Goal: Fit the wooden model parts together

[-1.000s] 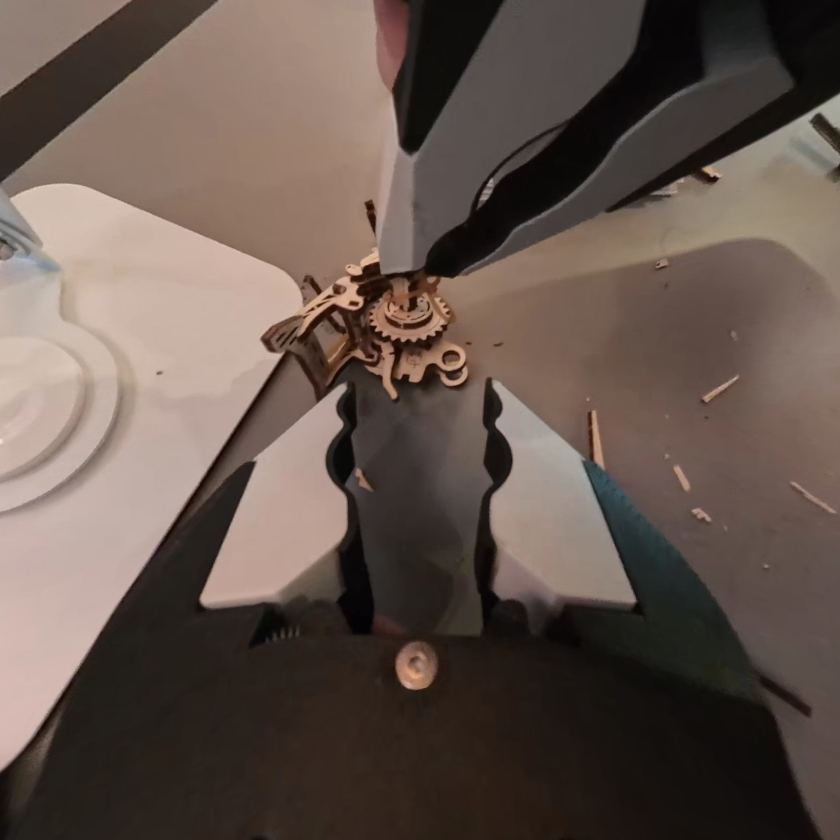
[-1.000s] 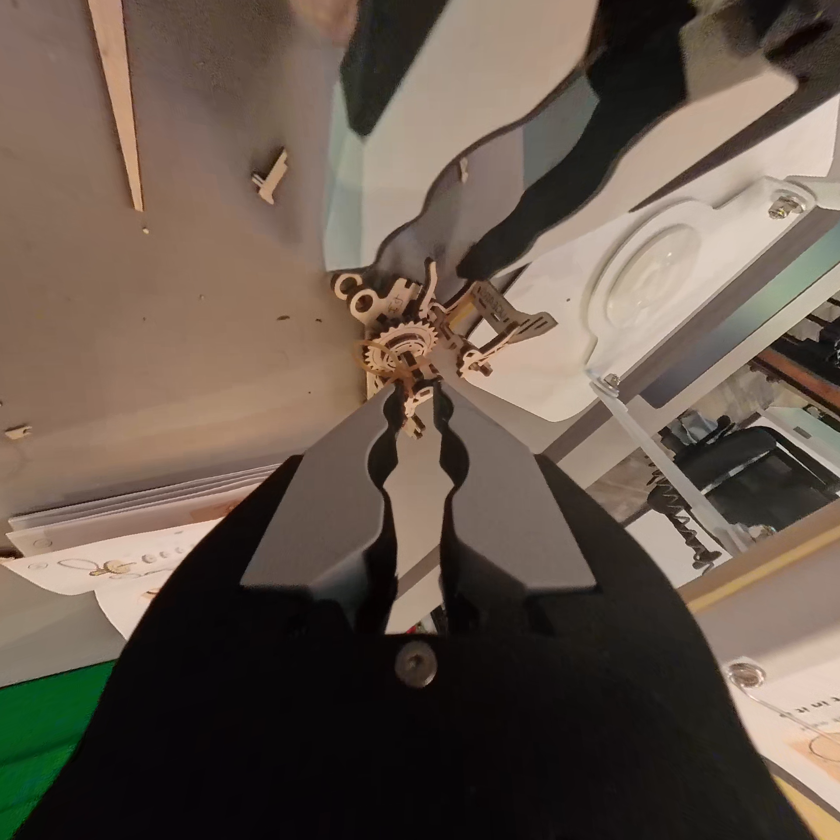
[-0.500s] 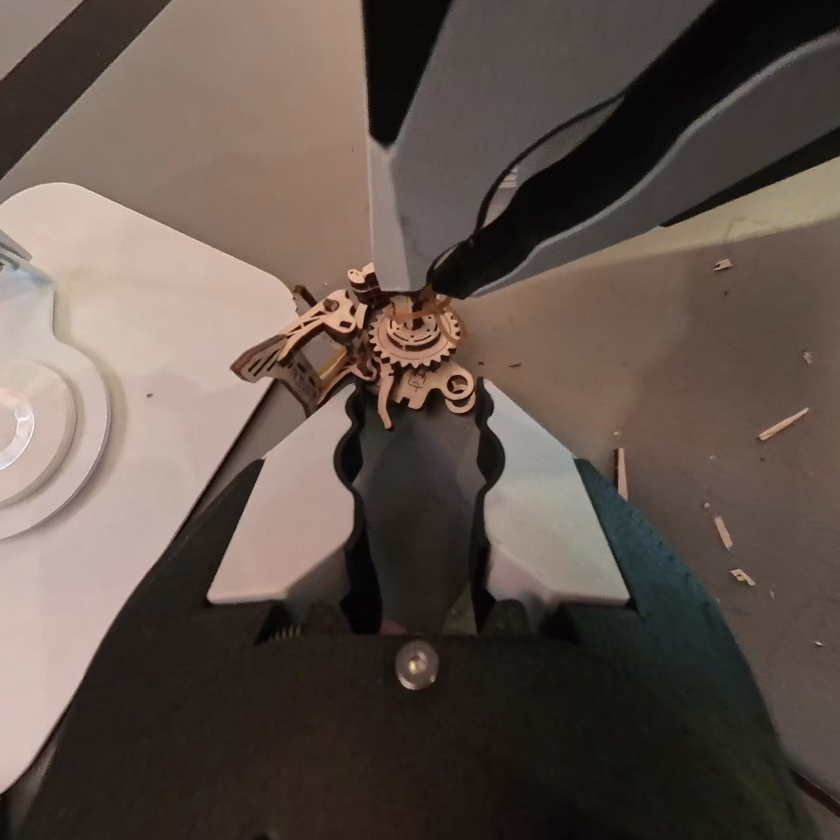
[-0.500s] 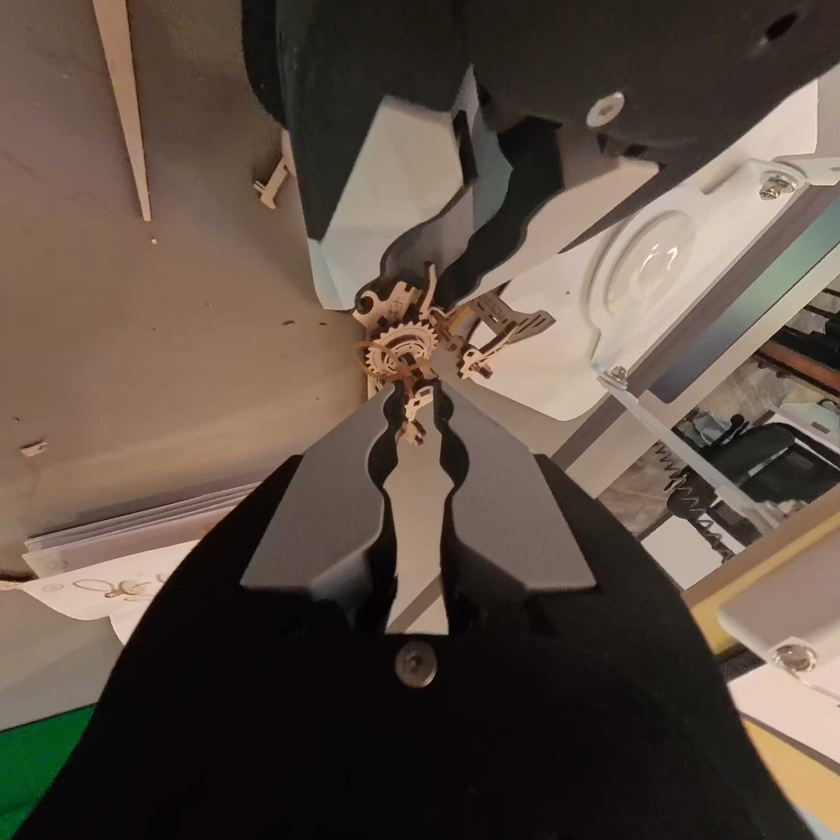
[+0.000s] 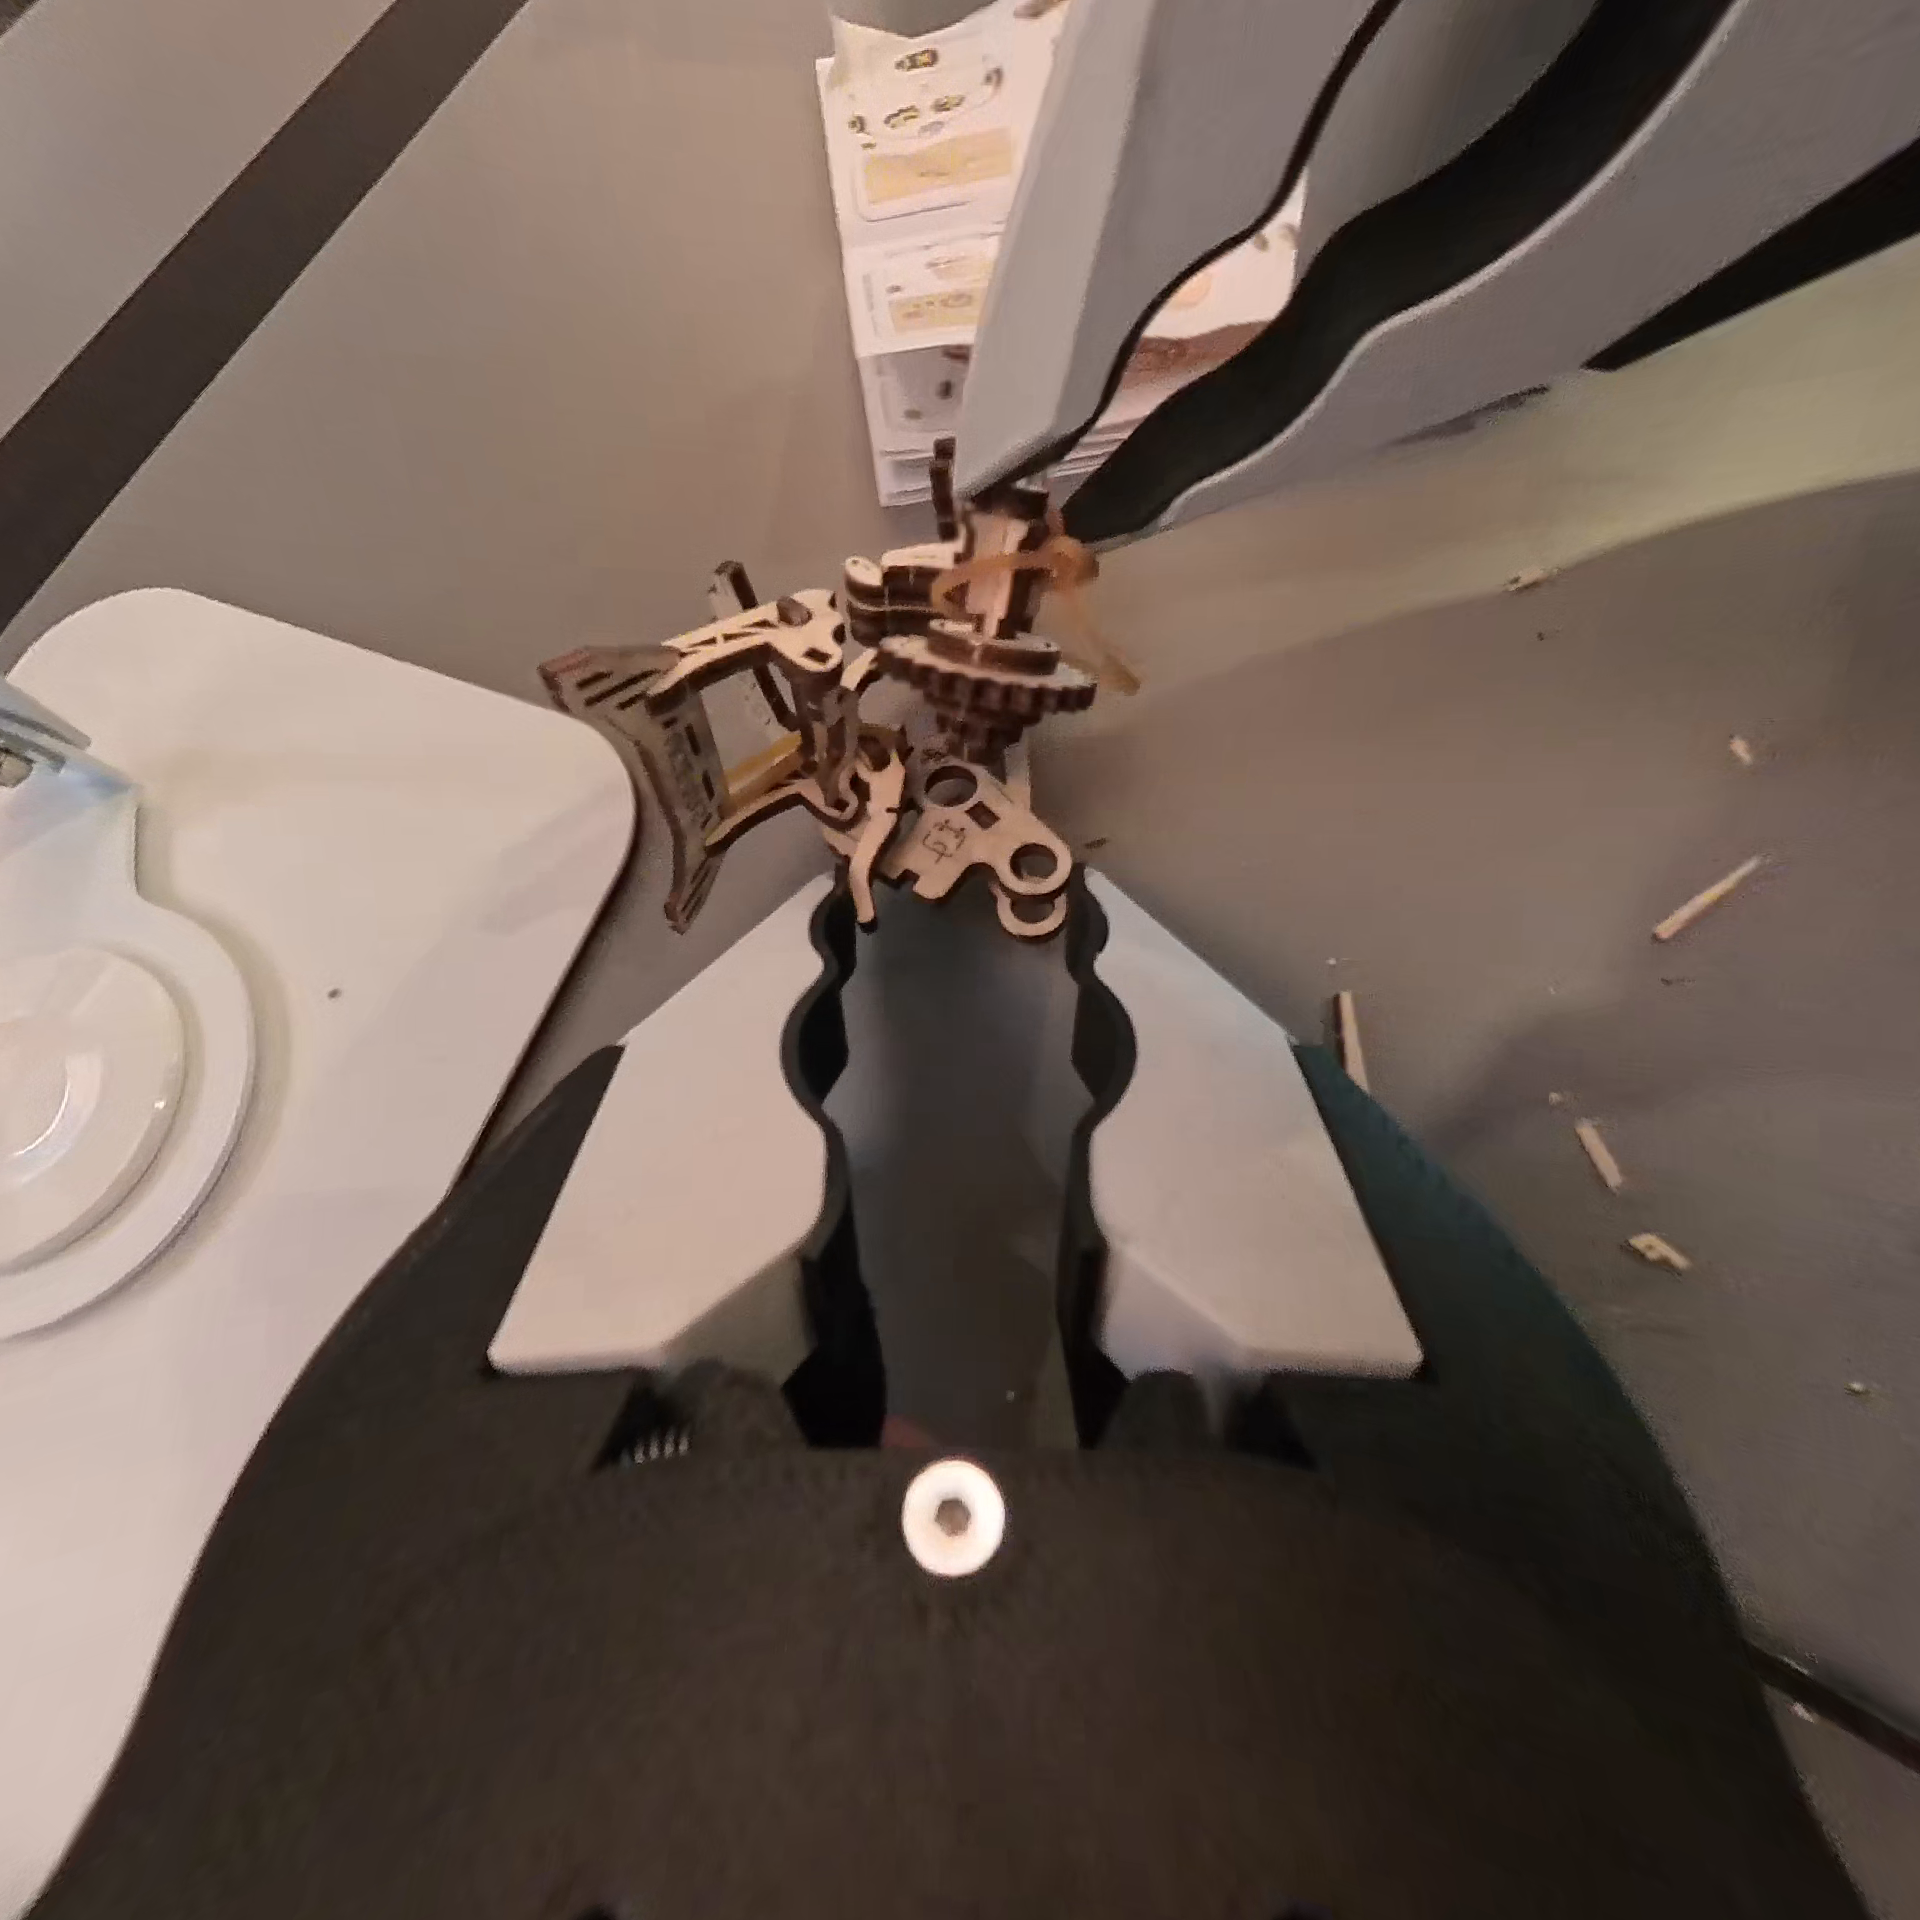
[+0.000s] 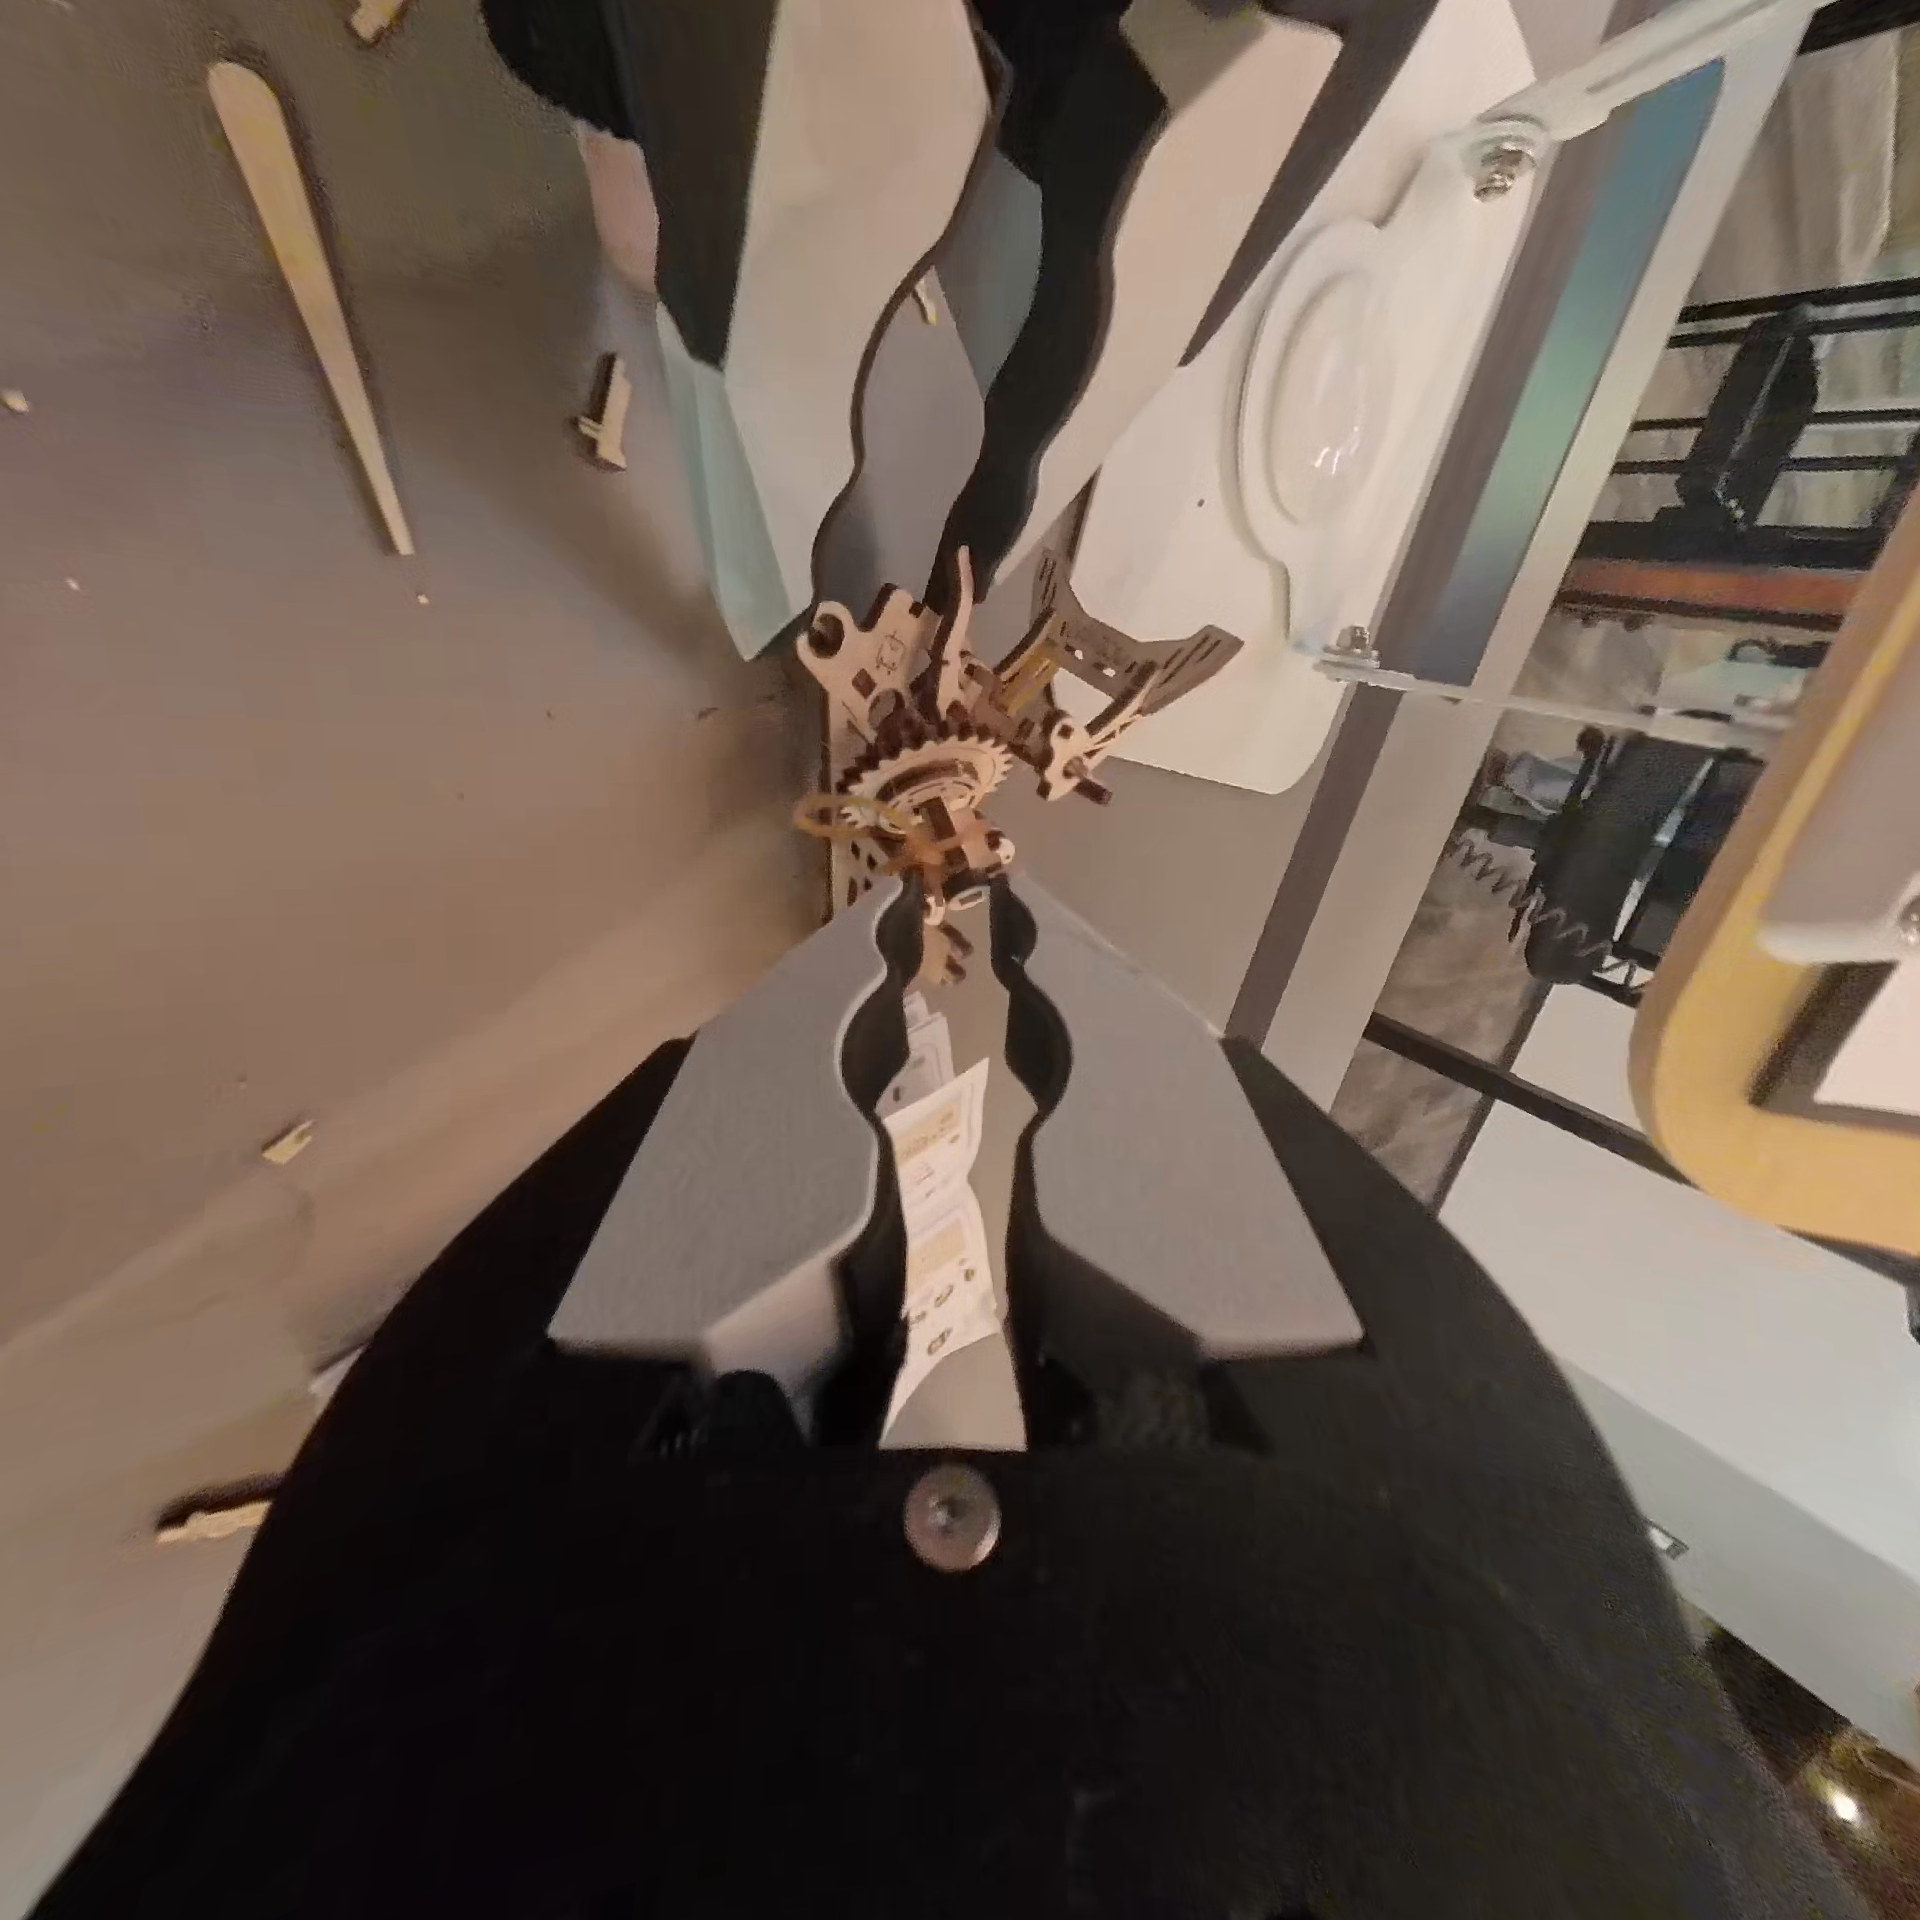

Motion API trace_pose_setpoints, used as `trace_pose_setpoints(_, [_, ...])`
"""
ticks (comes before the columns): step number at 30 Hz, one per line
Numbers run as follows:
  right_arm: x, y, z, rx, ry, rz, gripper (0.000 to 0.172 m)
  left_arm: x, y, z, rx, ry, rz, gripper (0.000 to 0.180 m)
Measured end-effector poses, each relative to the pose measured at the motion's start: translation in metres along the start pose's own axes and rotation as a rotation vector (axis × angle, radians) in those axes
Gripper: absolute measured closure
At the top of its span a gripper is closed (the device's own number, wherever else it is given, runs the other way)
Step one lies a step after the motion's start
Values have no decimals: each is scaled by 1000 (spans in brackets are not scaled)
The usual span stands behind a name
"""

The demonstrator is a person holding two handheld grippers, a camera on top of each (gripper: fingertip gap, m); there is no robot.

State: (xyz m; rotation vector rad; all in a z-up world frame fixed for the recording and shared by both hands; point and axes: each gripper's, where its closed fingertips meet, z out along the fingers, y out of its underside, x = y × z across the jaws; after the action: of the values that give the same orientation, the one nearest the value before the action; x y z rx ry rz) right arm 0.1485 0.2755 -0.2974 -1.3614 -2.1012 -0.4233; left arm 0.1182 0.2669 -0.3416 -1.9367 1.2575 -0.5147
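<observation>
Right wrist view: wooden model [image 6: 940, 748] between hand-held grippers

One wooden model [image 5: 894, 727] is in view, carrying one toothed gear [image 5: 987, 665] and two yellowish rubber bands [image 5: 1039, 582]. Two grippers meet at it, left gripper [image 5: 951, 914] and right gripper [image 6: 951, 914], each with two fingers. One grey counter [image 5: 416, 364] holds one white base plate [image 5: 364, 831] at the left, one stack of instruction sheets [image 5: 914, 208] at the far side, and one long wooden strip [image 6: 312, 281]. Roughly ten small wood scraps [image 5: 1704, 899] lie scattered at the right.
</observation>
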Motion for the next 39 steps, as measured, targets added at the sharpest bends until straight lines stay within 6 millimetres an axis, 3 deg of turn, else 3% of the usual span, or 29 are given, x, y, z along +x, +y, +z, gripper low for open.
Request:
trace_pose_setpoints(11, [-10, -2, -28, 121, 199, 151, 162, 20, 2, -13, 40, 60, 64, 143])
trace_pose_setpoints(19, [-15, -7, -39, 204, 324, 257, 162, 17, 15, -20, 7, 25, 60, 147])
trace_pose_setpoints(22, [-21, -6, -41, 218, 309, 311, 162, 20, 14, -24, 20, 21, 63, 140])
trace_pose_setpoints(29, [-32, -32, -58, 401, 240, 612, 162, 47, -31, -50, 294, -6, 138, 140])
trace_pose_setpoints(35, [-30, -37, -65, 497, 253, 710, 162, 61, -44, -59, 383, 39, 181, 157])
trace_pose_setpoints(39, [-28, -37, -71, 574, 231, 778, 162, 63, -49, -64, 444, 76, 139, 157])
